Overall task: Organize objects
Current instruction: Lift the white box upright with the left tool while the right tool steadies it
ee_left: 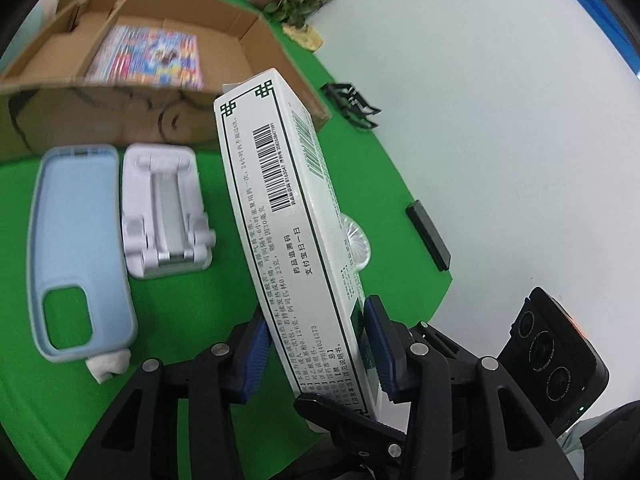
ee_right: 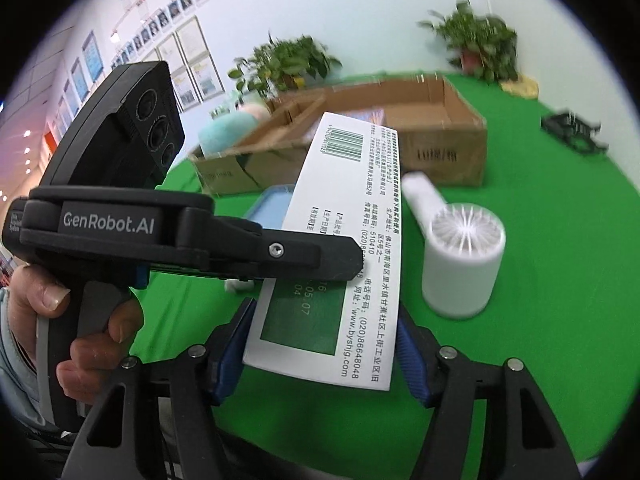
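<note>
A long white medicine box (ee_left: pixel 288 216) with green trim and barcodes is held above the green table. My left gripper (ee_left: pixel 316 344) is shut on its near end, blue pads on both long sides. In the right wrist view the same box (ee_right: pixel 344 248) lies between my right gripper's fingers (ee_right: pixel 322 344), which close on its near end too; the left gripper's body (ee_right: pixel 160 232) crosses over it. An open cardboard box (ee_left: pixel 168 60) with a colourful packet (ee_left: pixel 148 54) inside stands at the back.
A light blue phone case (ee_left: pixel 76 248) and a white folding phone stand (ee_left: pixel 164 208) lie left of the box. A white handheld fan (ee_right: pixel 460 256) stands to the right. Black clips (ee_left: pixel 352 104), a black bar (ee_left: pixel 428 236) and potted plants (ee_right: pixel 480 44) sit near the edges.
</note>
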### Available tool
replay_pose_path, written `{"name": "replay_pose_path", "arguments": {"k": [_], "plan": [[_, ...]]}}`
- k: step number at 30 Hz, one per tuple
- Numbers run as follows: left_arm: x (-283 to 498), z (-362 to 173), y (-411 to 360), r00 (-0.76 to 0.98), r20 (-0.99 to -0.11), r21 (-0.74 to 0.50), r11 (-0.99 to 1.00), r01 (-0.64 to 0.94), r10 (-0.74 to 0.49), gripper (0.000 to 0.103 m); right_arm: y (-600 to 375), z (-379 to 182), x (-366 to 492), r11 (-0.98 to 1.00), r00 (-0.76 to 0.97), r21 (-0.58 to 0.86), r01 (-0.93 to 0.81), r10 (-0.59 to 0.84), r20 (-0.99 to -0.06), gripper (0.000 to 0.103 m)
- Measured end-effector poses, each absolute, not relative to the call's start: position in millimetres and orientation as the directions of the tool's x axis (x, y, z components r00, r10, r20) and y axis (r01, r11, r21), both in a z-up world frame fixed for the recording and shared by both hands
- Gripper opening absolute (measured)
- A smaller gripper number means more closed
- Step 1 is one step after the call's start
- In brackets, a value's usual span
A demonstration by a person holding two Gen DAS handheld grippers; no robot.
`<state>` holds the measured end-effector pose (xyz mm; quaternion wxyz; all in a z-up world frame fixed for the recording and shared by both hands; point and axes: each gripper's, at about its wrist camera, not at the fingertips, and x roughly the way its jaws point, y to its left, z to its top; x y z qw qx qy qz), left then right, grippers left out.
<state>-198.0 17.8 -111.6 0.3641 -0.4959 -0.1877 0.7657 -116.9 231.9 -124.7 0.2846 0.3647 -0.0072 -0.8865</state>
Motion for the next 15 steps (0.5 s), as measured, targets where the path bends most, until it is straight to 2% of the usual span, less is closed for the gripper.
{"name": "replay_pose_path", "arguments": {"k": [7,15], "plan": [[-205.1,-58.6,9.8,-0.335,-0.603,-0.575,-0.685,-0.447,0.724,0.042,224.4,-89.6,-123.8,-0.832,-0.651,0.185,0.522,-0.529,-0.545,0.064],[-225.2,-21.6,24.5,-0.390,-0.581,-0.530,-0.696,-0.485,0.714,0.042,223.4,-65.3,-142.0,-0.829,-0.684,0.180,0.530,-0.543,-0.487,0.064]]}}
